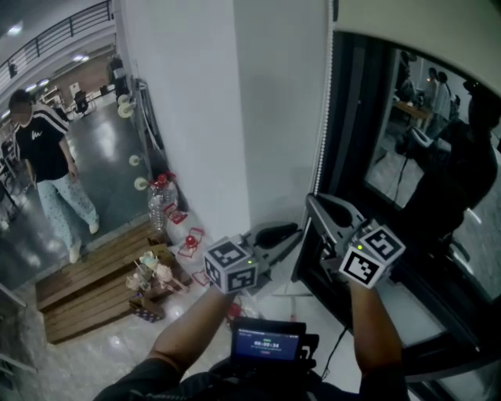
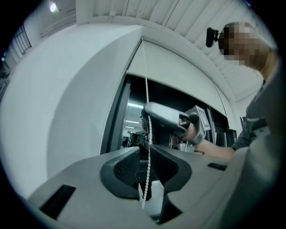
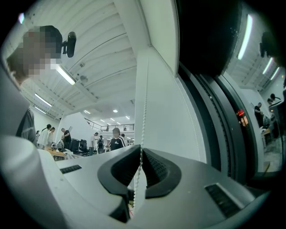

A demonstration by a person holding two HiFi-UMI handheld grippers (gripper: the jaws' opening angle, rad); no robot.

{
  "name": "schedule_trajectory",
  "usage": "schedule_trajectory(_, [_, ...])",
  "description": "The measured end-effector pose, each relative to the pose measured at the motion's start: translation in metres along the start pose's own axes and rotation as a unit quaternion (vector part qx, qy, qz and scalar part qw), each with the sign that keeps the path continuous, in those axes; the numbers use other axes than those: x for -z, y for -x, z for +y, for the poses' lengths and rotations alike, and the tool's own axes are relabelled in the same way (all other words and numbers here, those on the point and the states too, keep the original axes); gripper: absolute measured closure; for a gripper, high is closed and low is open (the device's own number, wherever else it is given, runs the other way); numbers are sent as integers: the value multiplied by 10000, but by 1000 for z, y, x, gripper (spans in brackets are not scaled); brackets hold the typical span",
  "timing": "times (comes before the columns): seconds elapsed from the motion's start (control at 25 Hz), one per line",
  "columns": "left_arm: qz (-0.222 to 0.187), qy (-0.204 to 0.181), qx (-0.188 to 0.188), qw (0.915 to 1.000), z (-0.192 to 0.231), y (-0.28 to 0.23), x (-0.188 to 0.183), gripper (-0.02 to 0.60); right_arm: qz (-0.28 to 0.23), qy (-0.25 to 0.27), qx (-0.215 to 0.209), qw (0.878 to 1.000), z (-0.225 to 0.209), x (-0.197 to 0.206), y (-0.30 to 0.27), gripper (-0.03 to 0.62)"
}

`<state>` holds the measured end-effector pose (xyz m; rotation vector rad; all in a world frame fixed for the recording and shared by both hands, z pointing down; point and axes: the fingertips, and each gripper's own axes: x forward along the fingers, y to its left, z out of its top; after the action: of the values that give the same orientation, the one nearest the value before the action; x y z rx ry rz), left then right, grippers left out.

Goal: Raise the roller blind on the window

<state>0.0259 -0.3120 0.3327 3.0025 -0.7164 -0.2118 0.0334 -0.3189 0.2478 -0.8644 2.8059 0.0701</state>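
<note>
A broad white wall fills the middle of the head view. It ends at the left edge of a dark-framed window, and the glass mirrors a lit room with people. The roller blind is a pale band along the top edge of the window. It covers only the upper part, and the glass under it is bare. Far to the left a person in a dark top and light trousers is on the grey floor. Nearer lies a low wooden platform with small things at its right corner.

Both grippers are held up close to the left edge of the window, near each other but apart. The right gripper is the higher one, directly at the frame. Its jaws are pressed together on the bead chain, which runs straight up from them. The left gripper is lower and more to the left. Its jaws stand a narrow gap apart. The chain passes through this gap, close to the right-hand jaw, and no squeeze on it shows. Under these jaws the chain hangs loose in a slight curve. Whether both grippers have the same strand, I cannot tell.

A small device with a lit screen sits at the lower edge of the head view, between the forearms. A clear bottle stands at the foot of the wall. The chain itself is thin and white and hangs along the left edge of the window, from the blind downward.
</note>
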Motion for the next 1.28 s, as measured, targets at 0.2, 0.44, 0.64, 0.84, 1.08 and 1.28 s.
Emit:
schedule_trajectory(0.2, [-693,-332,29,9970,-4,8,-91,506,14,9,-34,10000,1,0,3,577])
schedule_trajectory(0.44, [-752,-941,72,9927,-7,-23,-171,506,-24,-17,-80,10000,2,2,2,577])
schedule_trajectory(0.64, [-473,-1191,174,9916,-12,-50,-180,506,-32,-17,-95,9999,5,0,3,576])
schedule_trajectory(0.84, [-487,-1463,307,9876,-22,-50,-175,578,-73,-28,-70,9999,7,1,6,577])
schedule_trajectory(1.08, [-468,-1603,154,9858,-24,-47,-160,581,135,-73,-79,9999,9,15,5,577])
schedule_trajectory(1.28, [-255,-1292,108,9912,-12,-45,-119,581,467,-355,7,9983,0,57,9,577])
